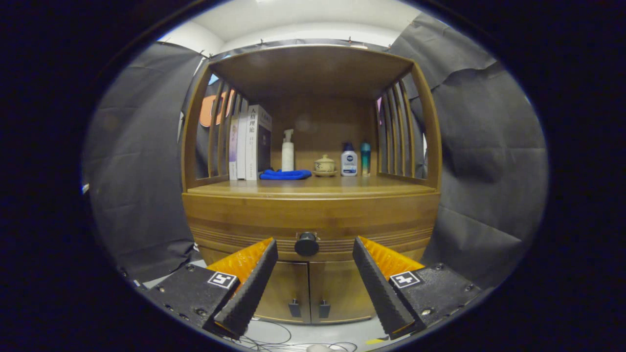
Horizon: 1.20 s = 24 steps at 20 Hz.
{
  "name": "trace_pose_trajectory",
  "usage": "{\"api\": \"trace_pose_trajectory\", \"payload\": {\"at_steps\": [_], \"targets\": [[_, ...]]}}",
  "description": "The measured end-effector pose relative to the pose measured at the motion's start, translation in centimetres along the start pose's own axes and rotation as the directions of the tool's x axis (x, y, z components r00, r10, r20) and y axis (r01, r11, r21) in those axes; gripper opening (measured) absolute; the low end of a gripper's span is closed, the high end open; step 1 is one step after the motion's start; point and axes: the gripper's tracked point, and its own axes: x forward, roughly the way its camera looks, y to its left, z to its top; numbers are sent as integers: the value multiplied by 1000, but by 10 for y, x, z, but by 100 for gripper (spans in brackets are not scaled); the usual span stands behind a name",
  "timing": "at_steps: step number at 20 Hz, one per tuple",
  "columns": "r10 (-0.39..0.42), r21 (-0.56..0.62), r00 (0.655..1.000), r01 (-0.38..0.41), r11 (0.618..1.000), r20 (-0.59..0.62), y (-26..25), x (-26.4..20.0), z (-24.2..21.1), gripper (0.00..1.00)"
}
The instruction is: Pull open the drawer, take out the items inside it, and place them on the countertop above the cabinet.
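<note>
hand-held gripper (pixel 313 264) spread wide, drawer knob (pixel 306 244) dead ahead at 12 o'clock between fingertips, drawer (pixel 313 220) shut

Cabinet (pixel 313 215): warm honey-brown wood, fine horizontal grooved band across the drawer front (pixel 244 234). Drawer knob (pixel 306 244): black, round. Two small dark handles (pixel 308 308) on the lower doors. On the countertop (pixel 313 186): blue cloth (pixel 285 174); white pump bottle (pixel 288 152); beige lidded pot (pixel 324 165); white bottle with dark blue cap (pixel 348 160); teal bottle (pixel 365 159); white and lilac book spines (pixel 244 144). Booth wall (pixel 137 186): grey-black cloth.
</note>
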Motion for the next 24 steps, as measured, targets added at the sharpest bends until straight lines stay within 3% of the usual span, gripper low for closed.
{"api": "trace_pose_trajectory", "payload": {"at_steps": [14,17,20,24], "targets": [[-11,-22,998,10,1000,-69,13,95,-37,96],[-61,-36,997,59,998,-49,7,98,-36,72],[-54,9,998,54,999,-45,10,100,-37,47],[-14,-3,998,14,1000,-68,8,99,-38,43]]}}
